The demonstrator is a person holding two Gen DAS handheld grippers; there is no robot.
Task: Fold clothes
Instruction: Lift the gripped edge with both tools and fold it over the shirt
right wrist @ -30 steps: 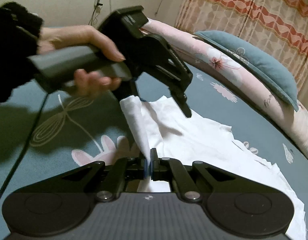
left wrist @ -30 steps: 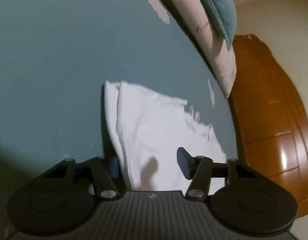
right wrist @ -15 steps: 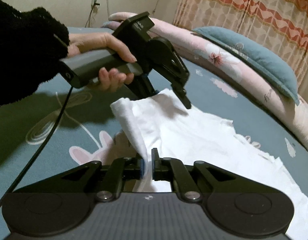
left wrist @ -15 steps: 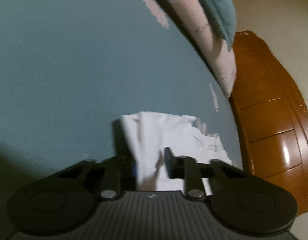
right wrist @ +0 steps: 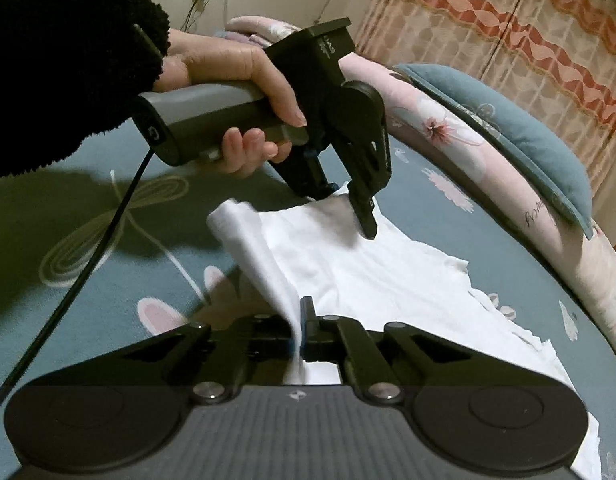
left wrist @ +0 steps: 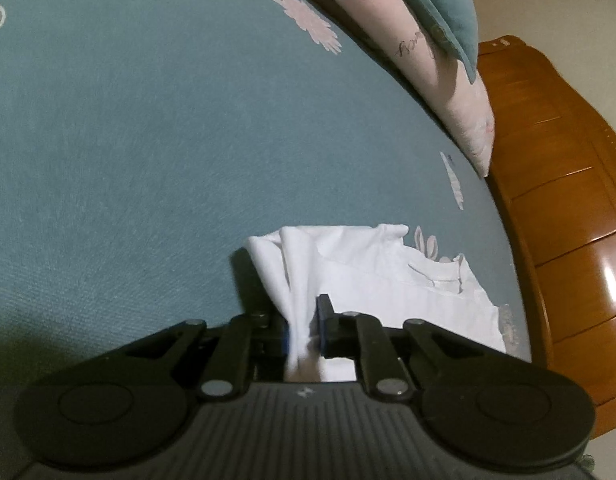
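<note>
A white garment (left wrist: 368, 272) lies crumpled on the teal bedsheet (left wrist: 147, 140). In the left wrist view my left gripper (left wrist: 303, 320) has a bunched fold of its edge between the fingers, and the jaws are closing on it. The right wrist view shows the same garment (right wrist: 368, 272) spread to the right, with my right gripper (right wrist: 297, 328) shut on a raised fold at its near edge. A hand (right wrist: 235, 68) in a black fleece sleeve holds the left gripper (right wrist: 340, 200) at the garment's far edge.
A pink floral quilt (right wrist: 448, 132) and a teal pillow (right wrist: 508, 128) line the bed's far side. A wooden bed frame (left wrist: 568, 220) borders the sheet on the right. A black cable (right wrist: 87, 264) hangs from the left gripper's handle. Striped curtains (right wrist: 508, 28) hang behind.
The left gripper's jaws have gone from wide apart to close around a fold of the garment, gathering it. The garment's far edge has lifted. The right gripper keeps its grip.
</note>
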